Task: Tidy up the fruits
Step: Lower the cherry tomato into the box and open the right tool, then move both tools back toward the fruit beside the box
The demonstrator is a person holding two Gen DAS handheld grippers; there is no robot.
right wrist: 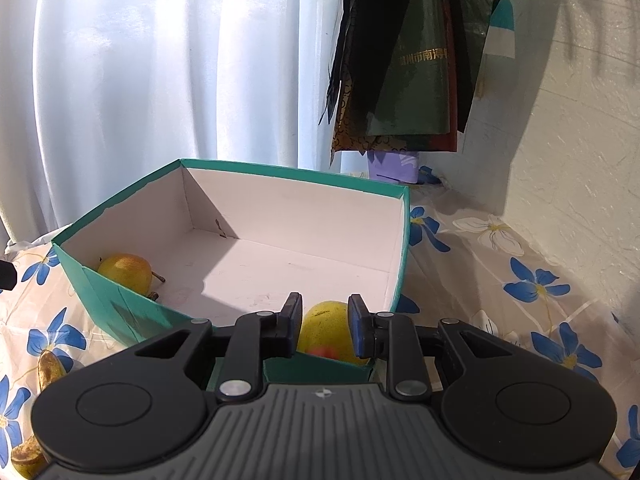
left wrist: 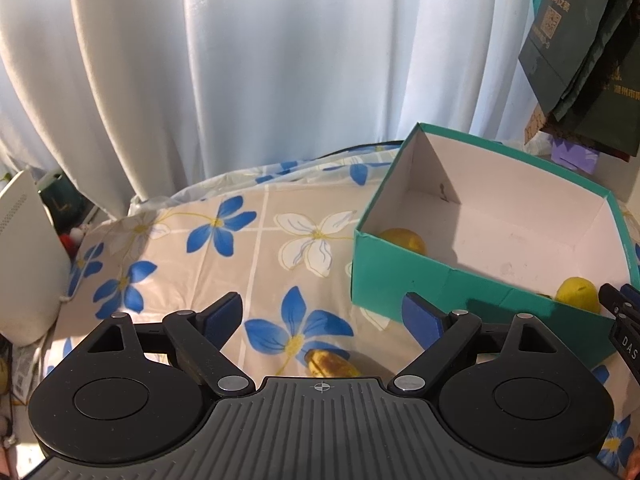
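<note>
Indoors, floral tablecloth (left wrist: 256,240), white curtain (left wrist: 240,60); left gripper (left wrist: 324,320) spread, right gripper (right wrist: 324,330) pinching mango (right wrist: 326,330).

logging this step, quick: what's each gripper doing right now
Left gripper: open, empty, over the fruit on the tablecloth.
Right gripper: shut on the yellow fruit, above the teal box.

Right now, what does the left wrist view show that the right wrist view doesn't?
Only left wrist: the open left hand-held gripper above a browned fruit on the floral cloth, plus a white object at the left edge.

Only right wrist: the right hand-held gripper shut on a yellow fruit with a red patch, and the textured wall.

Both: the teal box, a pear inside, the curtain.
</note>
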